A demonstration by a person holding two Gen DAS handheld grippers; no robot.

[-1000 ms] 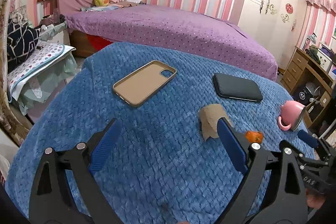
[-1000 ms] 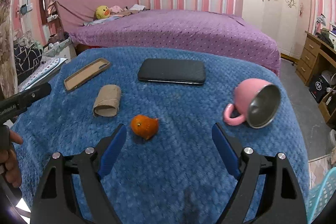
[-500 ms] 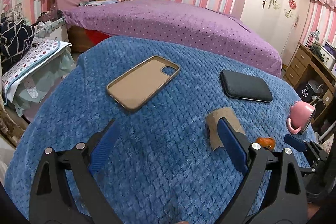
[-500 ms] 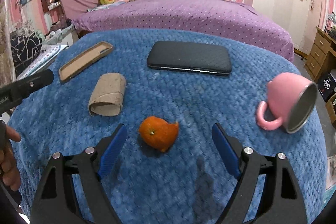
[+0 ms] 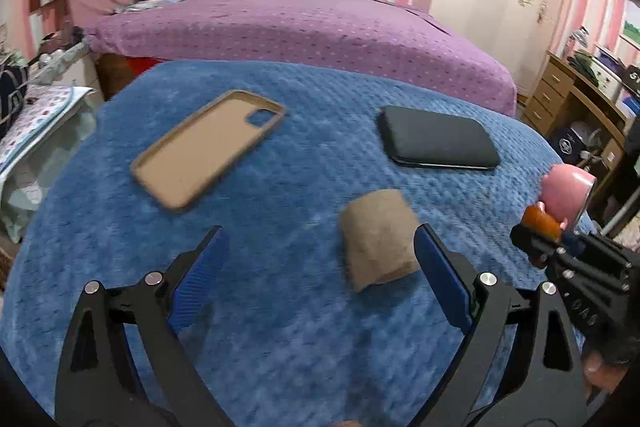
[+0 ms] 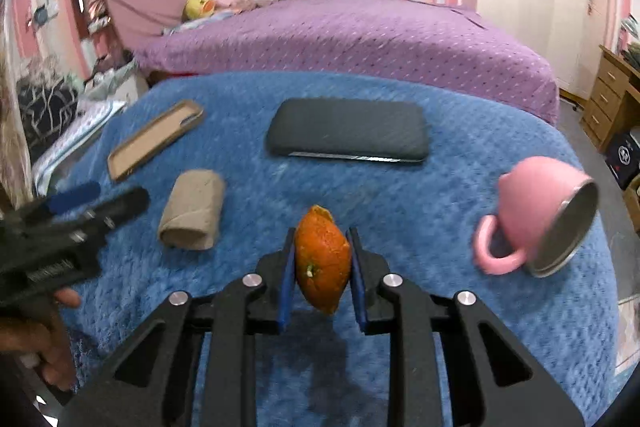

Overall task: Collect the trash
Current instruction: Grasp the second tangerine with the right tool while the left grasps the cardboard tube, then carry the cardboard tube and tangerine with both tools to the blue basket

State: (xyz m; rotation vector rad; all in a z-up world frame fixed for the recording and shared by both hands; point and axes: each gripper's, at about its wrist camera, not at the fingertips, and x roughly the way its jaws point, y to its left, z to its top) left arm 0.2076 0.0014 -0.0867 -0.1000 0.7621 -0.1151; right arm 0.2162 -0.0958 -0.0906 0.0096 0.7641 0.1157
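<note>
Left wrist view: left gripper [image 5: 318,263] spread wide, low over the blue quilted table cover [image 5: 280,327], with the crushed brown cardboard tube [image 5: 378,239] just inside its right finger, probably lined up to grab it as trash.

Right wrist view: right gripper [image 6: 322,263] pinches the orange peel piece [image 6: 322,261] side to side, apparently lifted off the cover, ready to carry off. Tipped pink mug [image 6: 536,215] likely isn't trash.

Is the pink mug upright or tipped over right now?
Tipped over. The pink mug lies on its side on the blue blanket, metal-lined mouth facing right, handle low against the cloth.
</note>
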